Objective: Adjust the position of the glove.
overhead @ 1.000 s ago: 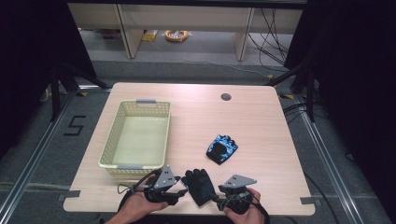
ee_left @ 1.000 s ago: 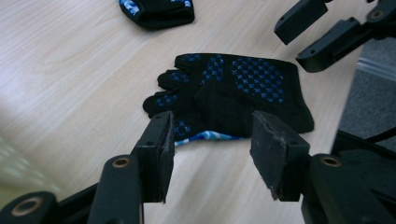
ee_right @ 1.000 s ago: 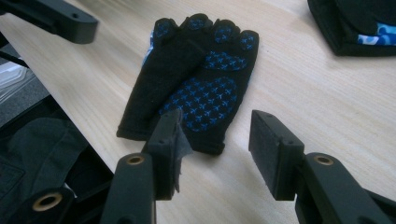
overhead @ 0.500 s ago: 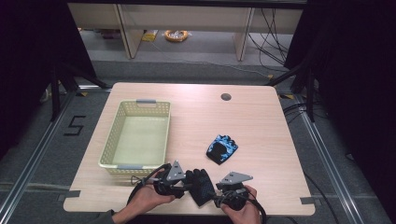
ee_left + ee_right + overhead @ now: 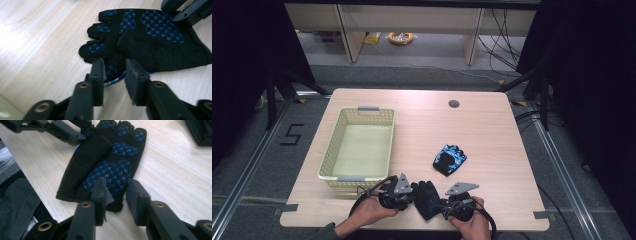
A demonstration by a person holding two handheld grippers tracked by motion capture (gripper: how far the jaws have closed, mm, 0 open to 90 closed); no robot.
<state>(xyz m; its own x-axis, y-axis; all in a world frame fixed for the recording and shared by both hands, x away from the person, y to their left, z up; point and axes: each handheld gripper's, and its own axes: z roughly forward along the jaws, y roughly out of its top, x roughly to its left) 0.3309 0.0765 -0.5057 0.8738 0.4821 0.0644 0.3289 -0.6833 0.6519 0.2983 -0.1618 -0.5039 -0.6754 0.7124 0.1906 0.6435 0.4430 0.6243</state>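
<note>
A black fingerless glove with blue grip dots on its palm lies palm up at the near edge of the pale wooden table, at about six o'clock in the high view, with the left gripper at its nine o'clock side and the right gripper at its four o'clock side. In the left gripper view the jaws have just been closing and now stand narrowly apart astride the glove's finger end, its edge between them, though the pads do not visibly press it yet. In the right gripper view the jaws have likewise just been closing and straddle the cuff end; whether they pinch the fabric cannot be told. The step in hand looks like taking this glove by both ends. The next move likely calls for closing fully on the cloth, then lifting it level, perhaps toward the pale yellow-green plastic mesh basket at ten o'clock. A second glove, black with a bright blue back, lies apart at one o'clock. White tape on the floor at far left forms a figure that reads like "5"; no brand is legible
</note>
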